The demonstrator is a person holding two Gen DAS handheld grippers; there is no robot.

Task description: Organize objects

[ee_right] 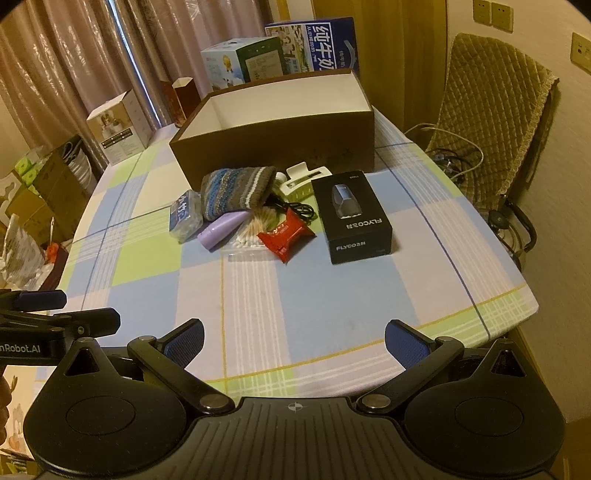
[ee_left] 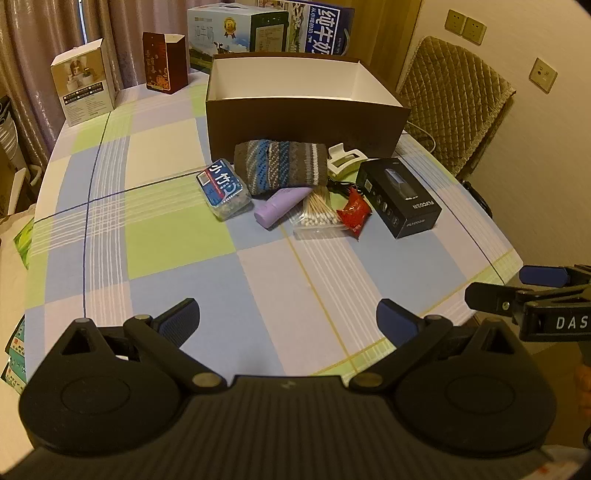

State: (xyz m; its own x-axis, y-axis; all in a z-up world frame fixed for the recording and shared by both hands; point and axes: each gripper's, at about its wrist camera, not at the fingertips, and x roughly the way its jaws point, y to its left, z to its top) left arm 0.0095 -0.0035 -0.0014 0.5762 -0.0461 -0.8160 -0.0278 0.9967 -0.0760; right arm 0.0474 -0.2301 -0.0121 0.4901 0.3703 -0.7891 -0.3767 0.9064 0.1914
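Observation:
An open brown box [ee_left: 306, 125] [ee_right: 280, 147] with a white inside stands mid-table. In front of it lie a striped knitted pouch [ee_left: 282, 166] [ee_right: 236, 190], a blue tissue pack [ee_left: 223, 188] [ee_right: 184, 218], a purple tube [ee_left: 282, 205] [ee_right: 221, 229], a bag of cotton swabs [ee_left: 319, 214] [ee_right: 255, 230], a red packet [ee_left: 354, 212] [ee_right: 288, 236], a white hair clip [ee_left: 343, 158] [ee_right: 304, 179] and a black shaver box [ee_left: 400, 195] [ee_right: 352, 216]. My left gripper [ee_left: 288, 317] and right gripper [ee_right: 293, 338] are open, empty, over the near table edge.
A checked cloth [ee_left: 177, 236] covers the table. Cartons [ee_left: 236, 29] and small boxes [ee_left: 83, 83] stand along the far edge. A padded chair [ee_left: 454, 96] [ee_right: 491, 110] is at the right. The right gripper shows in the left view [ee_left: 532, 291].

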